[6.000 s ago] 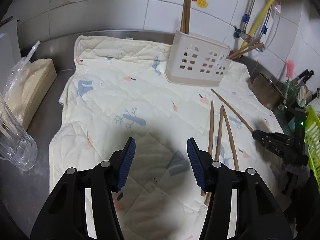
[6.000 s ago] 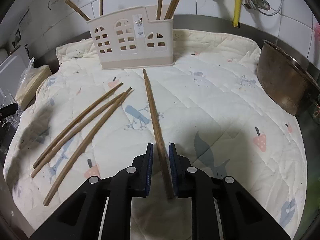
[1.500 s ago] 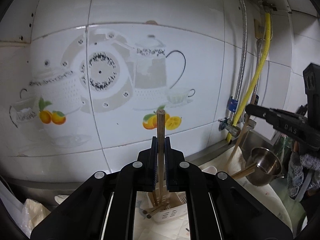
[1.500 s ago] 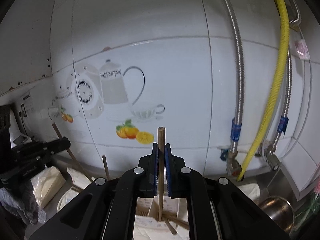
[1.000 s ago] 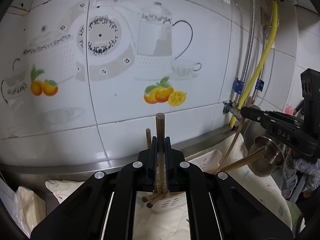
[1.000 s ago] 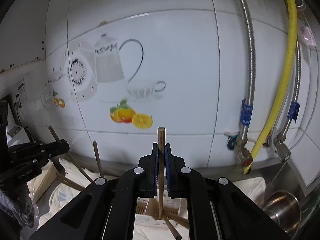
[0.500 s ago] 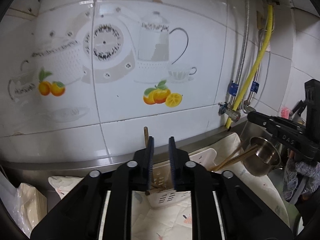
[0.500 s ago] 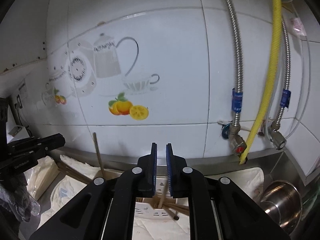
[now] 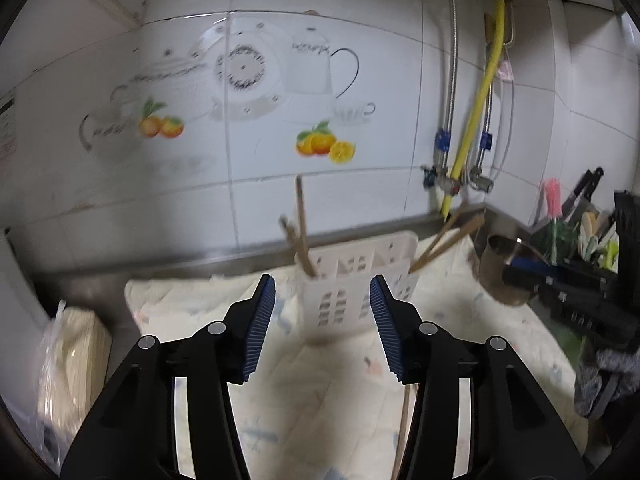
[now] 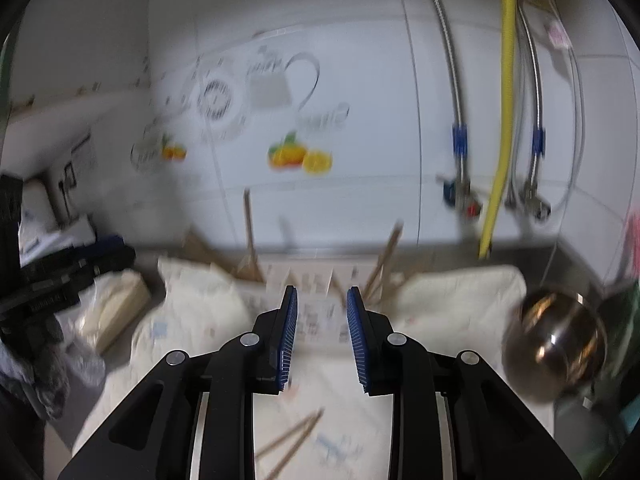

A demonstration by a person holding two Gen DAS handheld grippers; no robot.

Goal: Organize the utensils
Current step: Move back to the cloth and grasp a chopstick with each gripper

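A cream plastic holder (image 9: 356,280) with cut-out windows stands at the back of a quilted cloth (image 9: 320,392), with wooden chopsticks (image 9: 301,224) leaning in it. My left gripper (image 9: 322,292) is in front of the holder, its jaws opening with nothing between them. In the blurred right wrist view the holder (image 10: 320,280) is also ahead, and my right gripper (image 10: 322,304) is opening and holds nothing. Loose chopsticks (image 10: 292,440) lie on the cloth (image 10: 192,320) below it. One more chopstick (image 9: 404,424) lies under the left gripper's right finger.
A steel pot (image 9: 504,268) and a rack of kitchen tools (image 9: 580,232) stand at the right. A bagged stack of paper (image 9: 68,356) lies at the left. Tiled wall, metal hoses and a yellow pipe (image 9: 480,112) rise behind the holder. The other gripper (image 9: 576,292) shows at the right.
Both grippers let go of their chopsticks, which now stand in the holder, and both have opened. Both have pulled back and sunk, so the holder and cloth come into view.
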